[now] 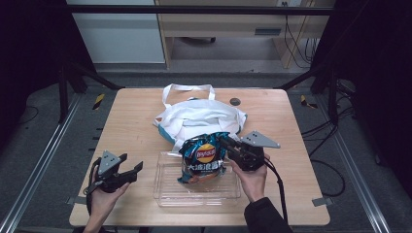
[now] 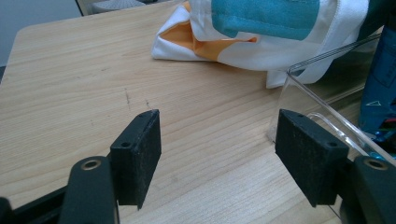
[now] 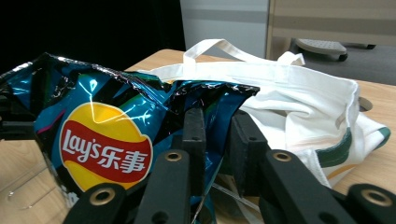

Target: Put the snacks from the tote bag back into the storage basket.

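A blue Lay's chip bag (image 1: 204, 158) stands tilted in a clear plastic tray (image 1: 165, 194) at the table's front middle. My right gripper (image 1: 224, 141) is at the bag's upper right corner. In the right gripper view its jaws (image 3: 217, 126) stand a little apart, with the crinkled edge of the chip bag (image 3: 102, 135) between the pads and a gap showing, so it is open. My left gripper (image 1: 132, 162) hovers left of the tray, open and holding nothing. Its own view (image 2: 217, 135) shows bare wood between the pads and the tray wall (image 2: 317, 93) at the right.
A white tote bag (image 1: 204, 119) with teal and orange print lies just behind the tray, handles toward the far edge. A small dark round hole (image 1: 235, 101) sits near the table's back. Bare wood lies to the left of the tray and tote.
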The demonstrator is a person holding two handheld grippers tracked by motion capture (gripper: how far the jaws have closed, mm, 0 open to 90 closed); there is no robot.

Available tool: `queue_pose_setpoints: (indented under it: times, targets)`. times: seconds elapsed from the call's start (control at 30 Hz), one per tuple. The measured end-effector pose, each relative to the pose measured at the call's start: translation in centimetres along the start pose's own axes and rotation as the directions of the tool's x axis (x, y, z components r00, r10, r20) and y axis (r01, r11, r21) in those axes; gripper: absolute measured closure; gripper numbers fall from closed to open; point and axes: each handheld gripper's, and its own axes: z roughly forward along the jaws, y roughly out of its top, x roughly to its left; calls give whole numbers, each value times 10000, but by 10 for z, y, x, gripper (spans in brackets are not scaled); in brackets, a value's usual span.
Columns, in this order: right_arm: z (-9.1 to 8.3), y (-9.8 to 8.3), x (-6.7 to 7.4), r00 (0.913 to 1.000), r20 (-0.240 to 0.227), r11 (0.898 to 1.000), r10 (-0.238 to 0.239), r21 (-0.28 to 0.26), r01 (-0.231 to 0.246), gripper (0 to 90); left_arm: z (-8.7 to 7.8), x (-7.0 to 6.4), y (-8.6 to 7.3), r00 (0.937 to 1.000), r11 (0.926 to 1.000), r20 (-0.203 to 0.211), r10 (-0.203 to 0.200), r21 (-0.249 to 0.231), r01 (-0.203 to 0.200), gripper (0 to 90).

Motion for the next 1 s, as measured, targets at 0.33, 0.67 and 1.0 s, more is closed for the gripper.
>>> queue_pose_setpoints:
  times: [0.33,0.67,1.0]
  targets:
    - [-1,0,0,10000,27,9998,-47,186,46,668,0,0,0,10000,10000,9,-3,5,3,311]
    - [-12,1,4,9989,-321,9994,-344,-15,344,512,0,0,0,10000,10000,5,-38,6,38,310]
    - [-23,1,6,9967,-689,9991,-431,-18,430,440,0,0,0,10000,10000,4,-43,-1,43,309]
